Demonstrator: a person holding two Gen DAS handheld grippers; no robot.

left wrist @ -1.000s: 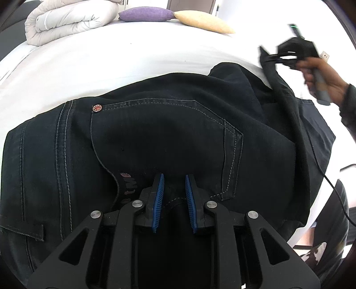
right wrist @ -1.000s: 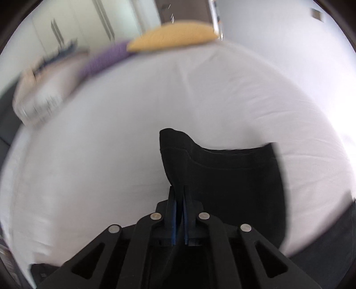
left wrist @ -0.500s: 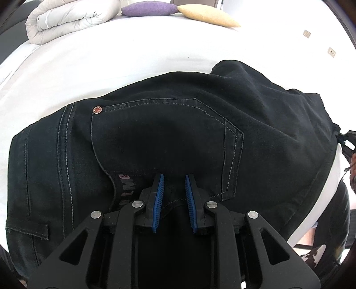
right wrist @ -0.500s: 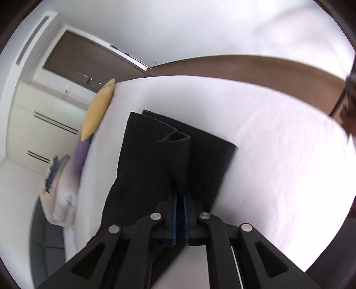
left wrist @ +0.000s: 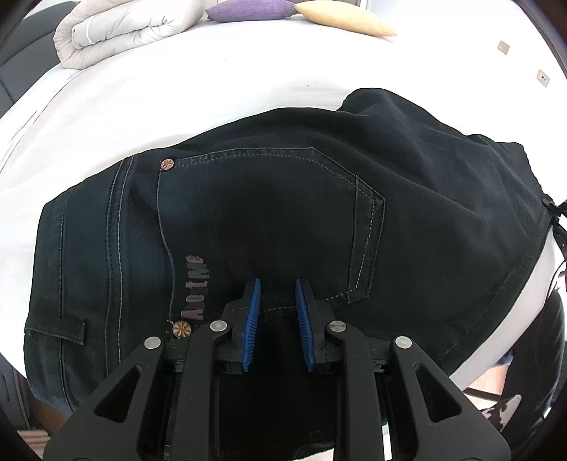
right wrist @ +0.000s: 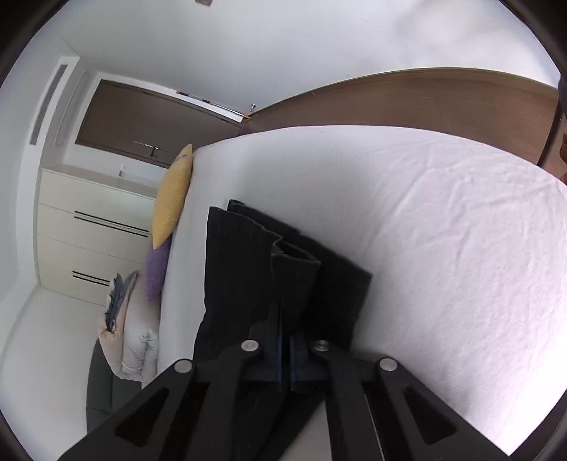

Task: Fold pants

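Dark denim pants [left wrist: 283, 212] lie on the white bed [left wrist: 177, 88], back pocket up, with a folded layer over their right part. My left gripper [left wrist: 277, 305] sits at the near edge by the pocket, its blue pads narrowly apart with denim pinched between them. In the right wrist view the pants [right wrist: 241, 276] run away from me as a folded strip. My right gripper [right wrist: 285, 354] has a raised hem end of the cloth between its jaws, which are closing tight on it.
A rolled grey duvet [left wrist: 117, 32], a purple pillow [left wrist: 248, 9] and a yellow pillow [left wrist: 347, 19] line the far side of the bed. A cream chest of drawers [right wrist: 88, 230] and a brown panel [right wrist: 425, 103] stand beyond the mattress. White sheet [right wrist: 443, 266] spreads to the right.
The right gripper has carried the leg end down and off to the right and has rolled over. The lifted leg now lies flat on the pants. The left gripper shifted slightly.
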